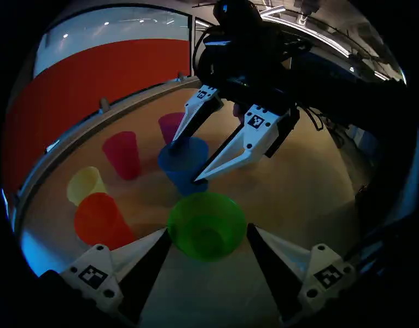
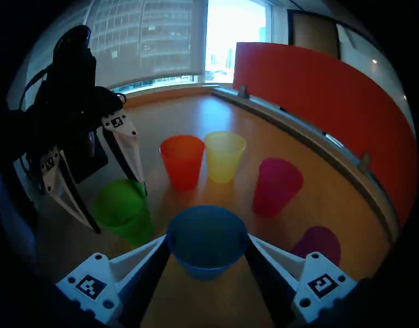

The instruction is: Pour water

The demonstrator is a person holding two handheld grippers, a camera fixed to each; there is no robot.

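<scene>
**Two cups flanked, nothing tipped yet**

The blue translucent plastic cup (image 2: 207, 240) stands upright on the wooden tabletop (image 2: 209, 117), between the fingers of the right gripper (image 2: 207, 238). The fingertips lie at the cup's sides, just under the rim. The jaws are set at cup width, but whether they squeeze the wall or only touch it cannot be told.

Just beside it stands the green translucent plastic cup (image 1: 207, 227), also upright, flanked in the same way by the left gripper (image 1: 207, 229). Here too the spread matches the cup, and a firm grip cannot be confirmed. No water can be made out in either cup.

The step in hand looks like the grasp, with both cups bracketed and still on the table. The next move probably calls for a secure squeeze on each. One cup would then be lifted and its lip brought over the other's mouth before a slow tilt. Which cup is meant to pour is not evident.

Farther off stand an orange cup (image 2: 182, 161) and a yellow cup (image 2: 225, 156), touching or nearly so. A magenta cup (image 2: 276, 186) and a purple cup (image 2: 319, 243) stand well apart from them. Behind the table runs a red wall panel (image 2: 330, 93).

No brand or readable writing shows. The fingers carry square black-and-white markers (image 2: 91, 287).
</scene>
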